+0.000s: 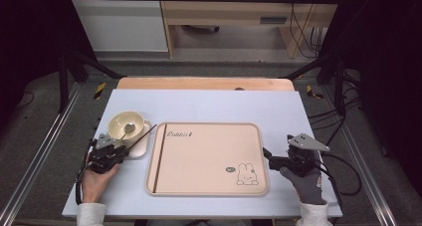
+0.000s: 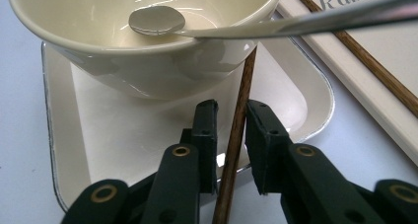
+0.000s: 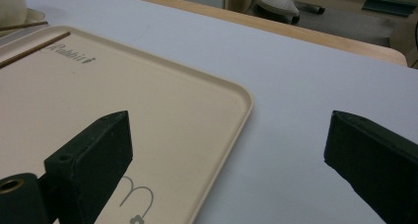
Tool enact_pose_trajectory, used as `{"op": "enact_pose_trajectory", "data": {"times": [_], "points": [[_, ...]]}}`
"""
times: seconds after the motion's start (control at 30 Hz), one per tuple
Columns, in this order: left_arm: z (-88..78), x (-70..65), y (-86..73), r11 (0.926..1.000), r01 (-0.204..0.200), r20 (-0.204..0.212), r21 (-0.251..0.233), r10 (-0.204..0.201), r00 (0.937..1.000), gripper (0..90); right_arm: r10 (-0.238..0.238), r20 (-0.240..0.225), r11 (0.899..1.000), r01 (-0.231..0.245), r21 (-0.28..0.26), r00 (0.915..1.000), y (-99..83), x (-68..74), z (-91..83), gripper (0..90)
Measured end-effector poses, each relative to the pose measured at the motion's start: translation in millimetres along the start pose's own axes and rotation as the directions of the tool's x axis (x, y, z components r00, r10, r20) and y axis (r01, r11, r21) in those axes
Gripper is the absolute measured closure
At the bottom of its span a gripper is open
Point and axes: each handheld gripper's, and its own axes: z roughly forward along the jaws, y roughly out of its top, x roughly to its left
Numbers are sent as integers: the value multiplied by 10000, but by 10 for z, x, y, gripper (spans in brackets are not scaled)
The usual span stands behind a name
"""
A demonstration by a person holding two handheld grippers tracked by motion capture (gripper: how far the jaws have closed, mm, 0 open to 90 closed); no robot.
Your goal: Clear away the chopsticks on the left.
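one brown chopstick (image 2: 235,140) runs up between the jaws of the left gripper (image 2: 231,135), low in the middle of the left gripper view; the jaws stand narrow on either side of it with slim gaps showing, not yet pinching. its far end leans on the cream bowl (image 2: 123,61), which holds a metal spoon (image 2: 162,22) and sits on a square dish (image 2: 300,95). at lower right of the high view, the right gripper (image 1: 268,156) hangs wide open beside the tray (image 1: 209,186).

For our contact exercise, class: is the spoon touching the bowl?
Touching. The left gripper view shows the spoon lying inside the bowl, with its handle resting on the rim.
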Motion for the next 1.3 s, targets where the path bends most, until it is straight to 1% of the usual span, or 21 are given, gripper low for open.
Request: {"op": "enact_pose_trajectory", "data": {"times": [0.07, 0.17, 0.37, 0.5, 0.57, 0.6, 0.67, 0.8, 0.83, 1.0, 1.1, 1.2, 1.3], "points": [[0, 5, -1, 10000, 21, 25, 14, -22, 10000, 784, 21, 8, 10000, -21, 10, 10000, 0, -1, -3, 46], [-9, 17, -6, 9999, -84, 89, 70, 83, 9999, 794, -8, 22, 10000, 8, -5, 10000, 0, -4, -5, 46], [-15, -7, -21, 9999, 19, 405, -110, -15, 9992, 823, 10, -5, 10000, -10, 2, 10000, -1, 0, -3, 46], [-44, -36, -18, 9998, -147, 471, -101, 152, 9988, 841, -8, 13, 10000, 8, -11, 10000, 0, -2, -9, 46], [-53, -52, -19, 9999, -117, 496, -125, 123, 9987, 846, 13, -1, 10000, -13, -51, 10000, 1, -4, -13, 46], [-65, -59, -16, 9999, -148, 539, -58, 151, 9984, 847, 15, 14, 10000, -15, -33, 10000, 1, -7, -15, 46], [-72, -72, -16, 9998, -185, 471, -103, 189, 9987, 849, 9, 1, 10000, -9, -24, 10000, 1, -4, -14, 46], [-95, -99, -17, 9998, -166, 543, -63, 169, 9984, 850, -18, 2, 10000, 18, -43, 10000, 2, -7, -20, 45], [-100, -112, -17, 9998, -211, 551, -18, 212, 9983, 850, 45, 0, 10000, -45, -74, 10000, 4, -5, -25, 46], [-132, -182, -7, 9993, -355, 491, -73, 358, 9982, 850, 30, 16, 9999, -30, -138, 10000, 9, -18, -47, 45], [-167, -209, -3, 9991, -399, 485, -156, 406, 9980, 850, 22, 16, 9999, -22, -137, 10000, 8, -18, -47, 44], [-205, -249, 6, 9985, -380, 471, -384, 398, 9981, 851, 30, 26, 9999, -30, -111, 10000, 8, -14, -40, 43], [-229, -275, 15, 9984, -412, 452, -378, 429, 9981, 851, 32, 25, 9999, -31, -98, 10000, 7, -11, -40, 43]]}}
